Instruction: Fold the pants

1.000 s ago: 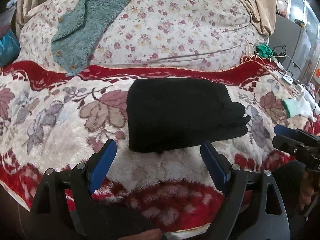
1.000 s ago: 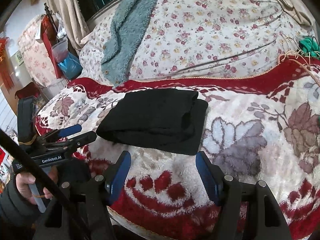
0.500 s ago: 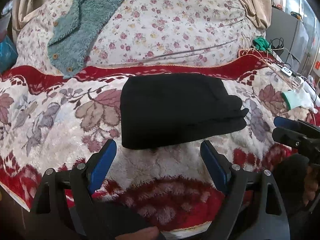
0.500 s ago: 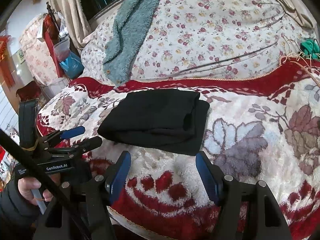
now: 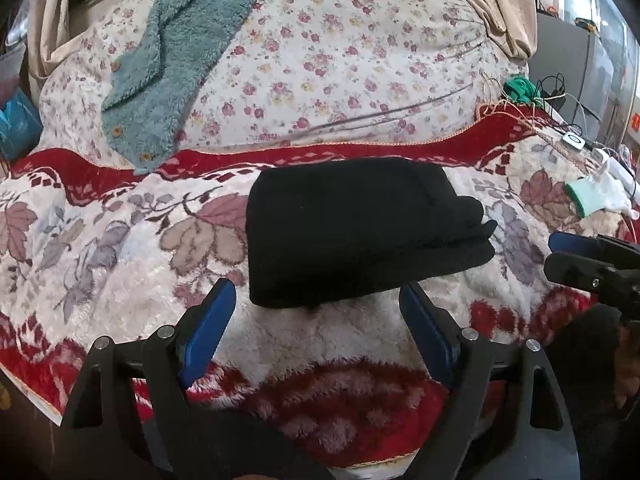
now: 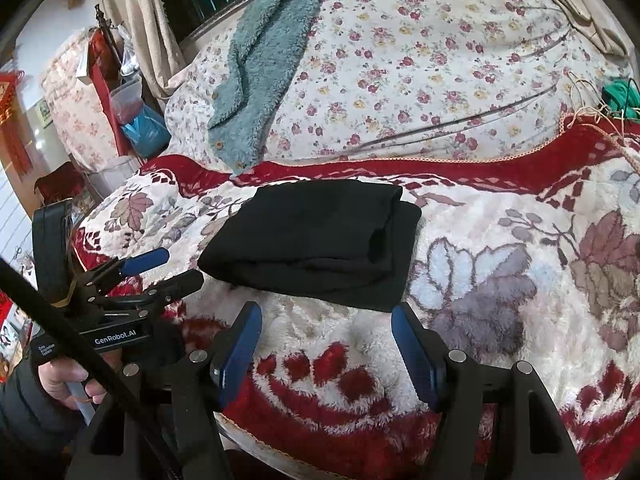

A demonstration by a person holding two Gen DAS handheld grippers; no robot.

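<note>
Pants (image 5: 352, 232) look folded already, lying crosswise just ahead of both grippers, left (image 5: 316, 312) and right (image 6: 326, 332), fingers wide and empty, left one nearer.

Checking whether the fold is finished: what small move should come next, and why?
Probably just draw both tongs back. The black pants already lie as a compact folded stack on the blanket, and the left tongs and right tongs are open, touching nothing.
</note>
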